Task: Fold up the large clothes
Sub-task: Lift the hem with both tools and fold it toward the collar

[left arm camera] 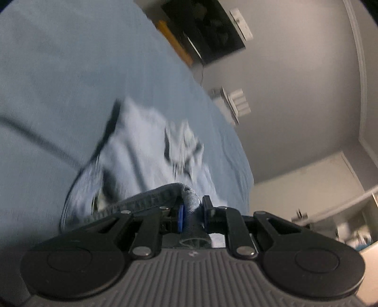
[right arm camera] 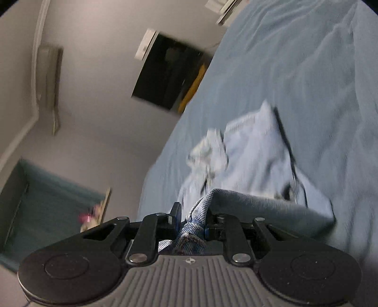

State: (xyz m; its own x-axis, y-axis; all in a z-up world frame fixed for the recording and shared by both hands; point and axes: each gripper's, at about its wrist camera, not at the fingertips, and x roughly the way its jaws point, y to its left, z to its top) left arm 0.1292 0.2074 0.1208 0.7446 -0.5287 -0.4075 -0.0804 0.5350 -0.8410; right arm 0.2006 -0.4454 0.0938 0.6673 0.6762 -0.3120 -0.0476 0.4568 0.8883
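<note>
Both grippers are clamped on denim: the left gripper (left arm camera: 192,216) pinches a jeans (left arm camera: 146,151) hem, the right gripper (right arm camera: 192,220) a bunched edge. Beyond the fingers, the jeans lie spread on the blue bed (left arm camera: 70,70).

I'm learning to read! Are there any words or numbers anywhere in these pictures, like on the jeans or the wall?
No words or numbers can be read.
Jeans: no label legible; blurred.
White things on the wall: too blurred.
Right gripper body: only a small round emblem, no letters.
</note>
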